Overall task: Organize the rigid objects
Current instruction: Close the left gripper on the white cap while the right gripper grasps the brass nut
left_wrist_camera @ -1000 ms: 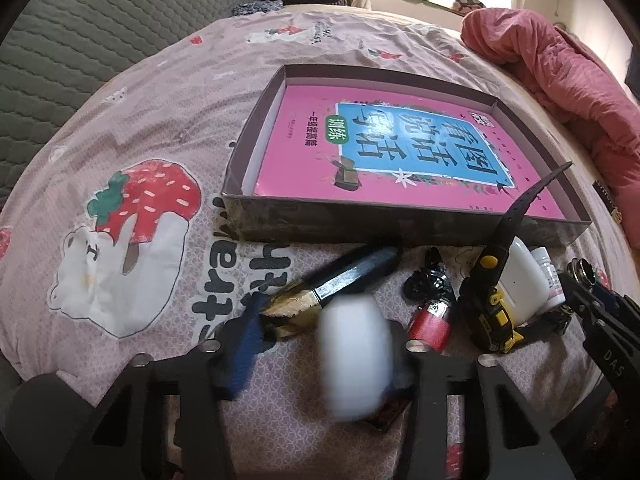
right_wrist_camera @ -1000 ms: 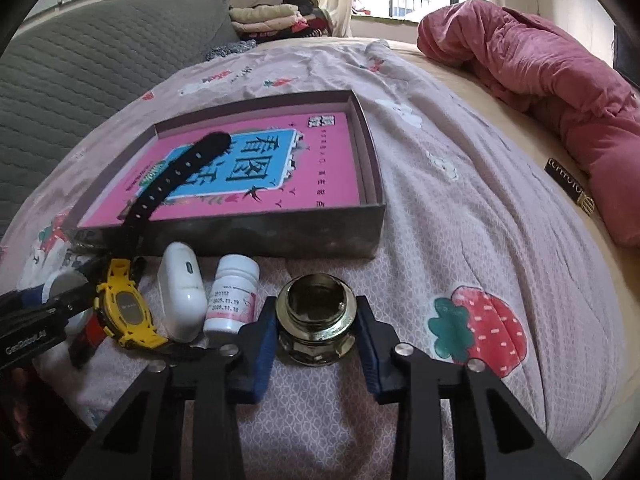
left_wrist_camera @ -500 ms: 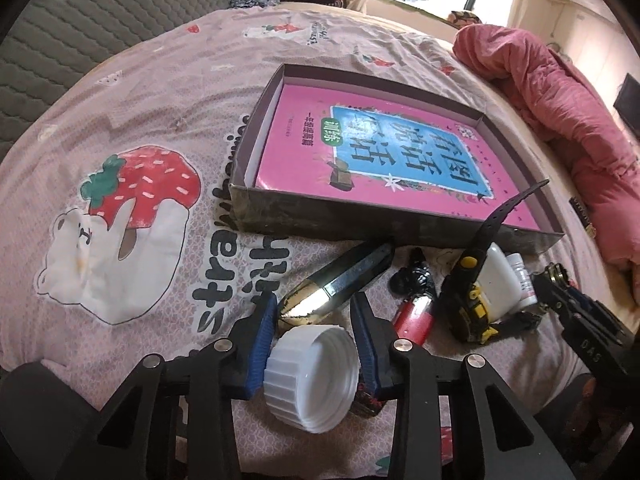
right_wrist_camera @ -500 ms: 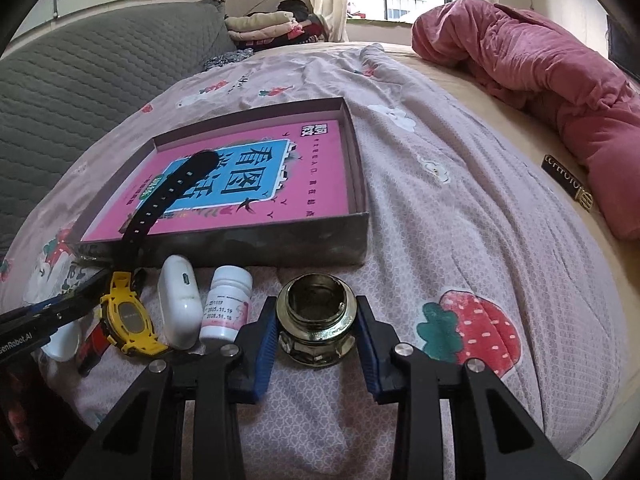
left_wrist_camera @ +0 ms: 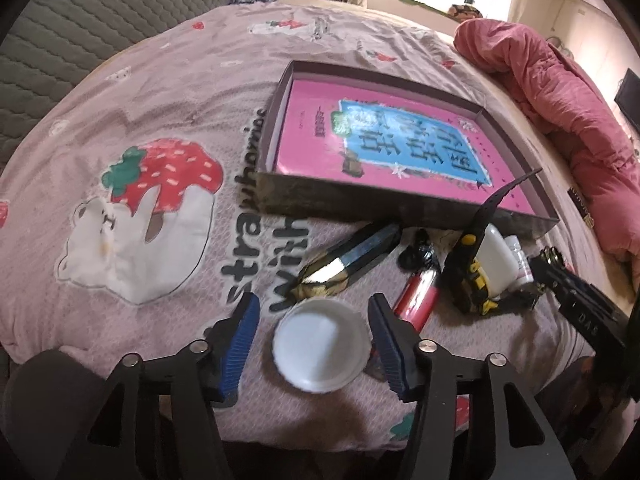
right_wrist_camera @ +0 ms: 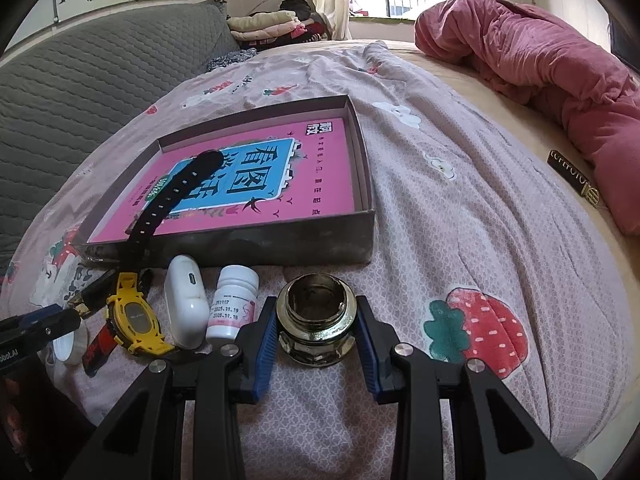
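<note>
A white plastic cap lies hollow side up on the bedsheet between the blue pads of my left gripper. Its jaws are opening and neither pad touches the cap. My right gripper is shut on a brass-coloured metal fitting that rests on the sheet, with a pad pressed on each side. Just behind both grippers stands a shallow dark box holding a pink book. The left gripper's tip and the cap also show at the right wrist view's left edge.
In front of the box lie a dark faceted stick, a red lighter, a yellow watch with its black strap over the box wall, a white case and a white pill bottle. A pink quilt fills the far right.
The left gripper held the white cap tilted between its pads half a second ago; now the jaws have spread and the cap lies flat on the sheet. The right gripper kept its grip.
</note>
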A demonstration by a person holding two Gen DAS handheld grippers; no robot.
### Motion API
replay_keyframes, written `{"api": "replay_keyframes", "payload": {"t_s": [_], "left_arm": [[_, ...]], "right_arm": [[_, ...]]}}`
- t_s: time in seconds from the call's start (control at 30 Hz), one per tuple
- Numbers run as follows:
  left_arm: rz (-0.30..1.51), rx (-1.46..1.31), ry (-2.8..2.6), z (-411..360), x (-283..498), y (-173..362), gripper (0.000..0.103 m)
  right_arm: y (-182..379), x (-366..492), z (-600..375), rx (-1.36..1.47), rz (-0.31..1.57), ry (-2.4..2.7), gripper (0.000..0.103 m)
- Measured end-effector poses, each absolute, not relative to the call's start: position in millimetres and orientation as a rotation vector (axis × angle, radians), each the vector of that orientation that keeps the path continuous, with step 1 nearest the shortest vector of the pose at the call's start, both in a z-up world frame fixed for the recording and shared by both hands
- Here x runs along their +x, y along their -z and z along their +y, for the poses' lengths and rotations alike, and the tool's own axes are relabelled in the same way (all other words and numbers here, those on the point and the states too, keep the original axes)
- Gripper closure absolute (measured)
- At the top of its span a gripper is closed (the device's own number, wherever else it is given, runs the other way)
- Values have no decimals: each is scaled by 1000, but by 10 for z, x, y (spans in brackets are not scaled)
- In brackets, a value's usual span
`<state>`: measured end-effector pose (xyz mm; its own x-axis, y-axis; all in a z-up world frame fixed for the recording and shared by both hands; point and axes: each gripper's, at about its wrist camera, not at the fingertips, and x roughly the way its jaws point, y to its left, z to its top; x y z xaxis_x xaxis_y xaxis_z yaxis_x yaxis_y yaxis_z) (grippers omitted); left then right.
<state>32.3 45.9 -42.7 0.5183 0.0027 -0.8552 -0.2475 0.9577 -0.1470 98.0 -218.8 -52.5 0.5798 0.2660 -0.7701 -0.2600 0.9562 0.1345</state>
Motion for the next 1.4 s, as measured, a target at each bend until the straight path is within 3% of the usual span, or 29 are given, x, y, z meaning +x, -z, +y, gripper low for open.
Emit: {"api": "replay_keyframes", "payload": {"t_s": [0.3,0.8,0.9,0.97,1.4], "left_arm": [[1062,-256,-139,413,259,454,35],[1091,-256,-166,415,250,593,34],[1085,-246,-169,415,250,613,38],[1078,-231,-167,395,228,605,50],[1017,-223,-136,398,202,395,50]], "right_arm": [[509,965,-2215,20,900,-308,66],[501,956,-2200,14,892,-311,66],[509,959,-2202,14,895,-309,66],[505,961,-2209,16,894,-307,66],[381,882,-2206,4,842,-321,66]]}}
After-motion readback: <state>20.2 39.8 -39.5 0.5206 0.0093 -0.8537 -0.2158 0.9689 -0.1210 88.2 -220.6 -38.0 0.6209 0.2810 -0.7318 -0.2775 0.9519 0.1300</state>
